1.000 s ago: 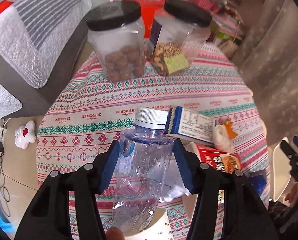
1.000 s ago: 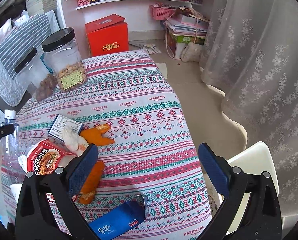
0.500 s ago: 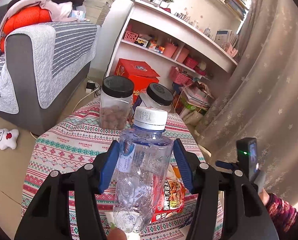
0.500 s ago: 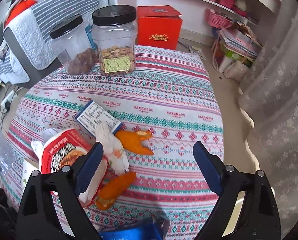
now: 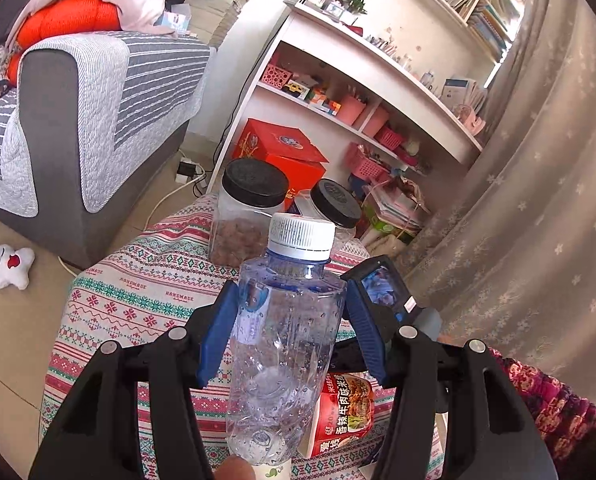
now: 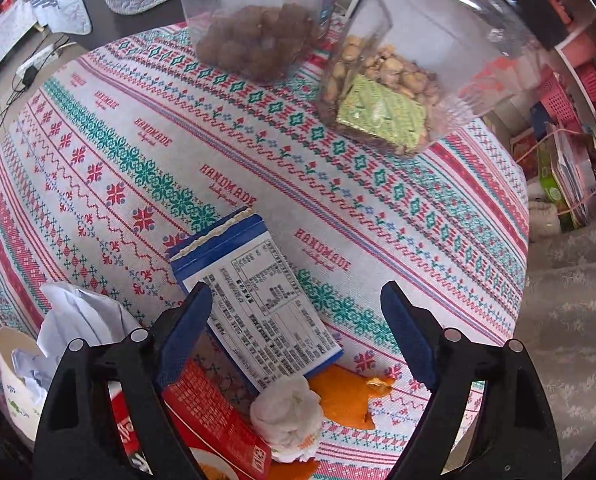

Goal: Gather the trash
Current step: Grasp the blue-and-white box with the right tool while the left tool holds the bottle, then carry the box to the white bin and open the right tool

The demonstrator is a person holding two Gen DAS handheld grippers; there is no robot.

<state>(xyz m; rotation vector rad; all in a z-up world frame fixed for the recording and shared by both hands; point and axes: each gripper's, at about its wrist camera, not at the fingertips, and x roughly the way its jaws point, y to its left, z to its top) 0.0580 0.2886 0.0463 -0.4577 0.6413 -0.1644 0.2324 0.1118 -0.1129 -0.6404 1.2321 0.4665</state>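
Note:
My left gripper [image 5: 290, 332] is shut on an empty clear plastic bottle [image 5: 282, 352] with a white cap, held above the table. My right gripper [image 6: 298, 332] is open and empty, low over the patterned tablecloth [image 6: 258, 168]. Between and below its fingers lie a blue-and-white packet [image 6: 258, 308], a crumpled white tissue [image 6: 290, 416], orange peel [image 6: 349, 400] and a red food box [image 6: 214, 428]. The red food box also shows in the left wrist view [image 5: 345, 412]. A paper cup [image 6: 14, 384] with crumpled paper [image 6: 78, 320] sits at the left.
Two black-lidded clear jars of snacks [image 5: 246, 220] [image 5: 337, 208] stand at the table's far side; they also show in the right wrist view [image 6: 258, 40] [image 6: 393, 80]. A grey sofa [image 5: 78, 120], a white shelf unit [image 5: 357, 92], a red box [image 5: 282, 152] and curtains [image 5: 537, 200] surround the table.
My left gripper has lifted the bottle higher and tilted up. My right gripper has dropped closer to the table, over the packet and peel, near the jars.

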